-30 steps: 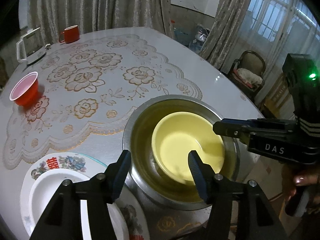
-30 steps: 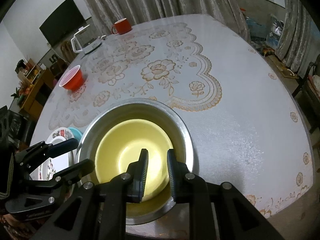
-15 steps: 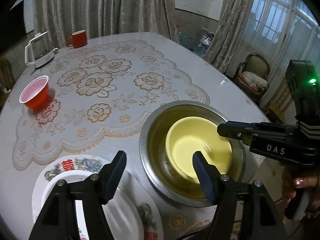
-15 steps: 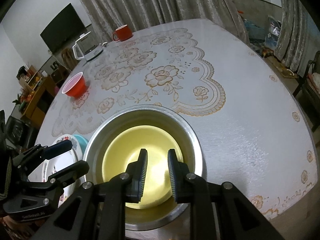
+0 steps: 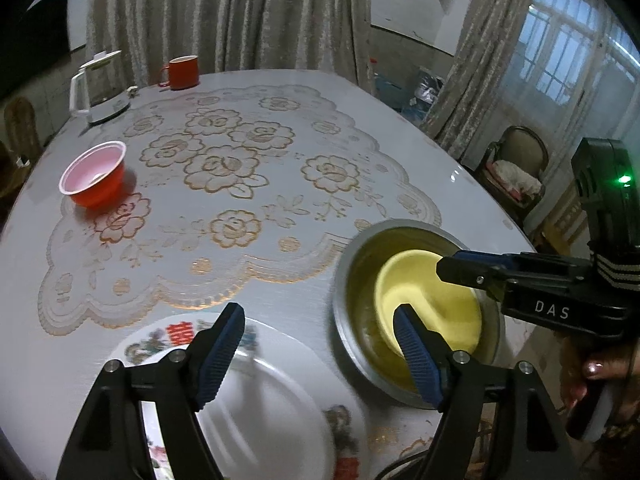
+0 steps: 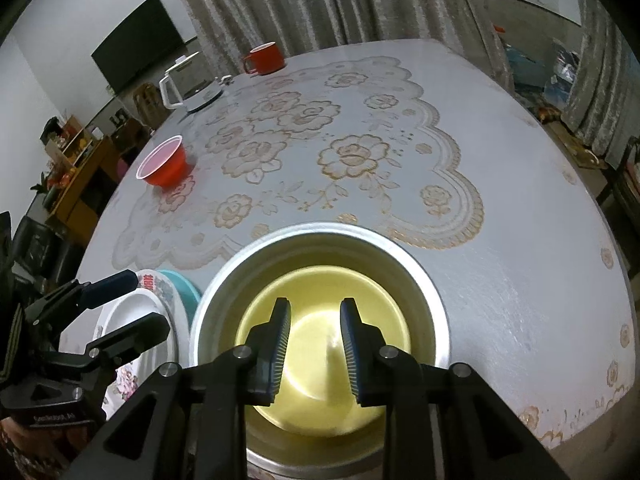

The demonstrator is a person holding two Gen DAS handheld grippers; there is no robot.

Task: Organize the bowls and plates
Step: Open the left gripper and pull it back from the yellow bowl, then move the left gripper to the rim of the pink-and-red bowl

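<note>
While the yellow bowl (image 6: 320, 344) already nests in the steel basin (image 6: 416, 268), both claws, left claw (image 5: 320, 344) and right claw (image 6: 314, 344), are opening empty; the far-left red bowl (image 5: 94, 180) remains loose.

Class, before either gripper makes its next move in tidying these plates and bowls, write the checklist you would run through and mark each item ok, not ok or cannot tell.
1. Yellow plastic bowl nested inside the round steel basin: ok.
2. Right gripper clear of the yellow bowl, jaws opening with nothing between them: ok.
3. Left gripper empty, jaws opening above the white plate: ok.
4. White plate seated flat on the flower-patterned plate: cannot tell, blurred.
5. Red plastic bowl collected into a stack: not ok, it stands alone on the lace-patterned tablecloth.
</note>
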